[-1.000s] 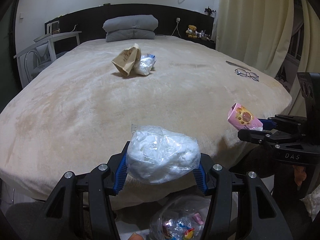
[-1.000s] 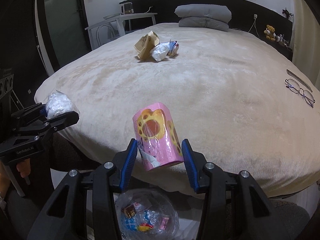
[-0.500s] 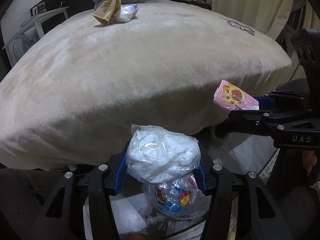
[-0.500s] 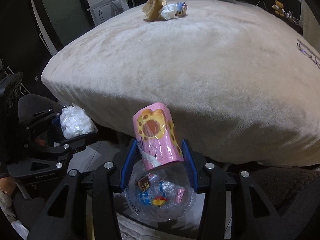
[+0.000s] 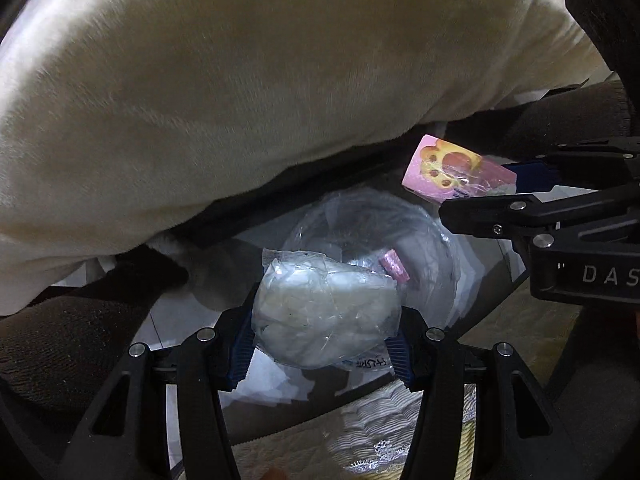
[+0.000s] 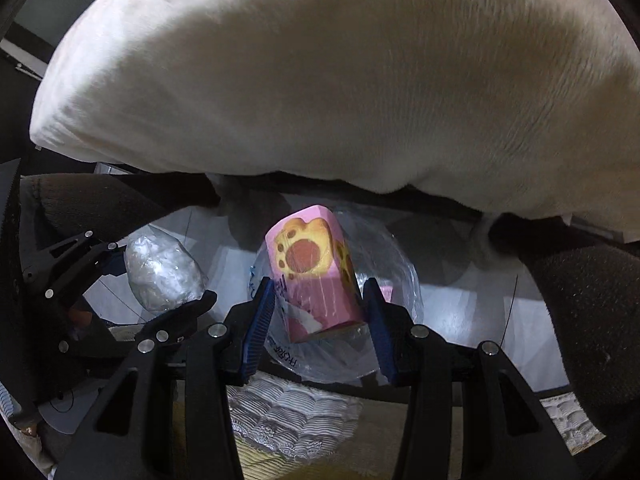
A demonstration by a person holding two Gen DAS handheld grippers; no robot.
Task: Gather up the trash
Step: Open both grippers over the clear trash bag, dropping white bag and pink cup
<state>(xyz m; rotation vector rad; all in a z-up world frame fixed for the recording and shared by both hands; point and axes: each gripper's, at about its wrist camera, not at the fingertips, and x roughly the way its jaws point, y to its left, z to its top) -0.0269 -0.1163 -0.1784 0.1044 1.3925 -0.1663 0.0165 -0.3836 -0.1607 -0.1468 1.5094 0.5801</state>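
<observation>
My left gripper (image 5: 322, 344) is shut on a crumpled clear plastic bag of white stuff (image 5: 324, 316), held over a clear trash bag (image 5: 420, 240) on the floor. The left gripper also shows in the right wrist view (image 6: 160, 280) with its bag (image 6: 162, 276). My right gripper (image 6: 320, 320) is shut on a pink paw-print wrapper (image 6: 316, 272), held above the same trash bag (image 6: 396, 280). In the left wrist view the right gripper (image 5: 508, 184) holds the pink wrapper (image 5: 456, 172) above the trash bag's far right rim.
The beige bed cover (image 5: 240, 80) overhangs just beyond the trash bag and fills the upper half of both views (image 6: 340, 80). Dark upholstered shapes (image 6: 592, 312) flank the bag. A pale lacy mat (image 6: 296, 412) lies on the floor below the grippers.
Both grippers have tilted down and dropped from bed level to below the bed's edge, over the trash bag. Each keeps its hold.
</observation>
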